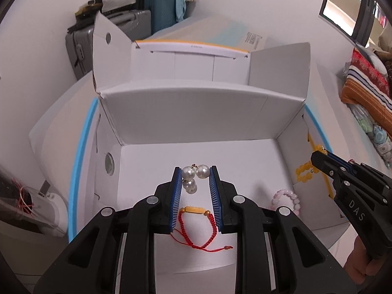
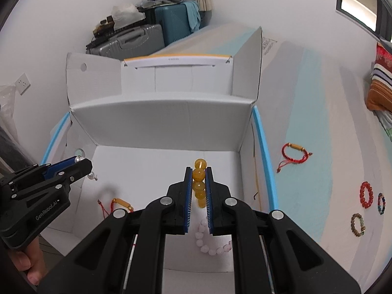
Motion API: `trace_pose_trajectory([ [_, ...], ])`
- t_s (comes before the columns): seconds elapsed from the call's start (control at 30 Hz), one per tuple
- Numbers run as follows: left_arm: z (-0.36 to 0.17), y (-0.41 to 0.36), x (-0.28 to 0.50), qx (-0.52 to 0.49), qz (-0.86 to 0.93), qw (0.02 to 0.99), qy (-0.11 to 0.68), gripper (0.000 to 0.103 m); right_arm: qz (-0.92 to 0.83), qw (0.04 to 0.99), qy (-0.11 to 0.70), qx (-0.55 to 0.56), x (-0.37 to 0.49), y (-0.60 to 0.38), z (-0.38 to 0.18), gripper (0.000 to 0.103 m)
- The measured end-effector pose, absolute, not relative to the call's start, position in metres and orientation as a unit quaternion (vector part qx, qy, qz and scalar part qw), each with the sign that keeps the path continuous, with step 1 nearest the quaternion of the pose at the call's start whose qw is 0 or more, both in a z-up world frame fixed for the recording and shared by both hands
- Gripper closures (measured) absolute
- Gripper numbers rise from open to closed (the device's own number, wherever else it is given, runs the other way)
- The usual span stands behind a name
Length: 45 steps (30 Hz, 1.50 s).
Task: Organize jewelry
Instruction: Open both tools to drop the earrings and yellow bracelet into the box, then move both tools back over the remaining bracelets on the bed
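Observation:
Both grippers hang over the open white cardboard box [image 1: 191, 122] [image 2: 161, 120]. My left gripper [image 1: 195, 172] [image 2: 80, 163] is shut on a pearl bracelet [image 1: 194, 175], whose large white beads sit between the blue pads and dangle below. My right gripper [image 2: 198, 174] [image 1: 318, 154] is shut on a yellow amber bead bracelet [image 2: 199, 183] [image 1: 303, 171] that hangs from its tips. On the box floor lie a red cord bracelet with a gold tube [image 1: 196, 223] [image 2: 120, 203] and a pale pink bead bracelet [image 1: 286, 198] [image 2: 210, 242].
Right of the box, on the white and pale blue surface, lie another red cord bracelet [image 2: 294, 154], a red bead bracelet [image 2: 366, 194], a dark multicoloured one [image 2: 381, 203] and a brown bead one [image 2: 357, 225]. Suitcases [image 2: 149, 34] stand in the far corner. A striped cushion [image 1: 365, 83] lies at right.

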<state>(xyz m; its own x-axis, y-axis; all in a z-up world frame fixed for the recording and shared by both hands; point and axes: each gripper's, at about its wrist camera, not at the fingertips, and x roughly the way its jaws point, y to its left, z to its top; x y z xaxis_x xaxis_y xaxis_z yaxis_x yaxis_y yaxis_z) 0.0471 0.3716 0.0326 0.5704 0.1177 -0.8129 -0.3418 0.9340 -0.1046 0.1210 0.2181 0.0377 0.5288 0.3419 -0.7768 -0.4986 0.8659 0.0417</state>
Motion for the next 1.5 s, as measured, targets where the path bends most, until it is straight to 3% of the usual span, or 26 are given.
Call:
trace_pose_trajectory([
  [0.47,0.000,0.383,0.061,-0.134,0.140,0.854,0.483,0.080,0.234,0.854,0.452,-0.110,0.127,0.232,0.008,0.094],
  [0.73,0.008,0.382,0.056,-0.131,0.147,0.858,0.475,0.078,0.234,0.850,0.457,-0.123,0.123,0.238,0.005,0.093],
  [0.77,0.011,0.381,0.054,-0.133,0.147,0.859,0.472,0.072,0.236,0.851,0.453,-0.122,0.121,0.237,0.008,0.088],
  [0.8,0.014,0.381,0.050,-0.134,0.149,0.862,0.466,0.063,0.237,0.853,0.449,-0.119,0.120,0.235,0.012,0.076],
  [0.93,0.029,0.377,0.042,-0.132,0.149,0.870,0.451,0.055,0.238,0.866,0.429,-0.095,0.115,0.221,0.032,0.054],
  [1.0,0.036,0.373,0.038,-0.128,0.152,0.875,0.441,0.042,0.235,0.874,0.417,-0.085,0.112,0.213,0.042,0.038],
  [1.1,0.048,0.367,0.034,-0.127,0.151,0.883,0.426,0.037,0.226,0.882,0.405,-0.080,0.109,0.204,0.052,0.026],
  [1.37,0.072,0.335,0.028,-0.107,0.134,0.902,0.396,0.011,0.201,0.900,0.383,-0.063,0.108,0.163,0.073,0.011],
  [1.5,0.075,0.324,0.030,-0.108,0.130,0.904,0.392,0.006,0.183,0.908,0.373,-0.053,0.109,0.136,0.081,0.008],
])
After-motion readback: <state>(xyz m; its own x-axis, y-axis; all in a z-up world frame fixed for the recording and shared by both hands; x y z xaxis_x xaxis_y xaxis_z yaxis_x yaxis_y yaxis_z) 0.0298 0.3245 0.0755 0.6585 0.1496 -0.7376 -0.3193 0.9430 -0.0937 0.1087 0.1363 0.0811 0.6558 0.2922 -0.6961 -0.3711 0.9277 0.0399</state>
